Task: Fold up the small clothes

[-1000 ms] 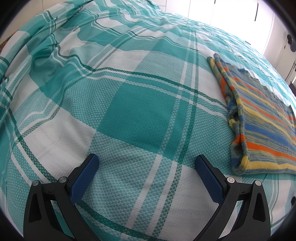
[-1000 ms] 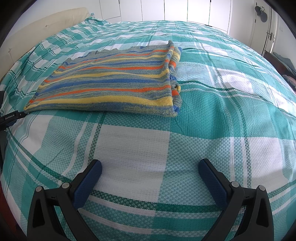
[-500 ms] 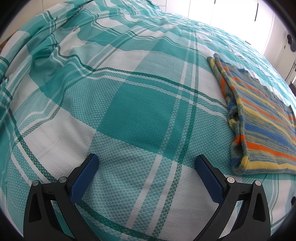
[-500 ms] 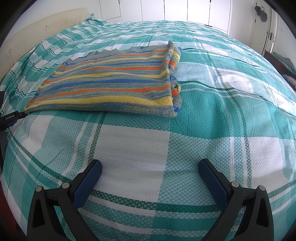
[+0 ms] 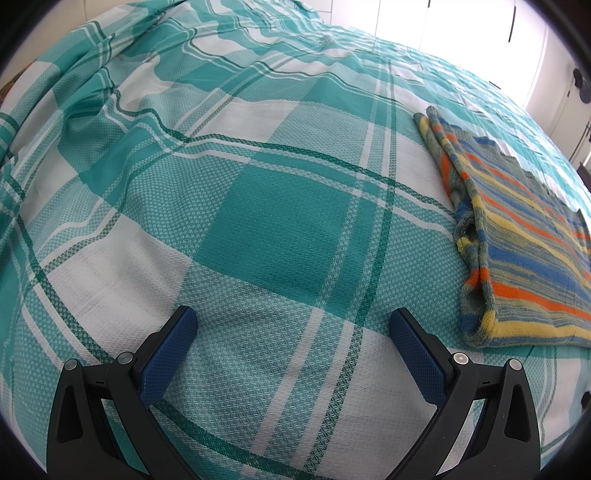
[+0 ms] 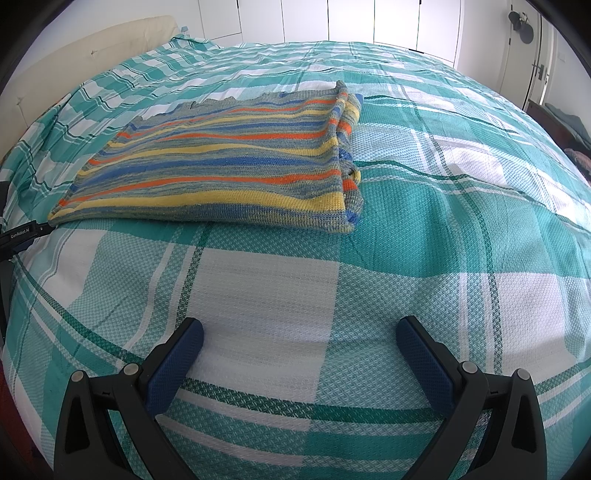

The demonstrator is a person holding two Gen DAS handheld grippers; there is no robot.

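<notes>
A folded knit garment with blue, orange, yellow and grey stripes (image 6: 229,162) lies flat on the bed; it also shows at the right of the left wrist view (image 5: 524,258). My left gripper (image 5: 293,326) is open and empty, low over the bedspread to the left of the garment. My right gripper (image 6: 299,338) is open and empty, over the bedspread in front of the garment's near edge. Neither gripper touches the garment.
A teal and white checked bedspread (image 6: 424,229) covers the bed and is rumpled at the far left (image 5: 74,92). A cream headboard (image 6: 92,59) stands at the back left. White wardrobe doors (image 6: 369,18) line the far wall. A door (image 6: 546,66) is at the right.
</notes>
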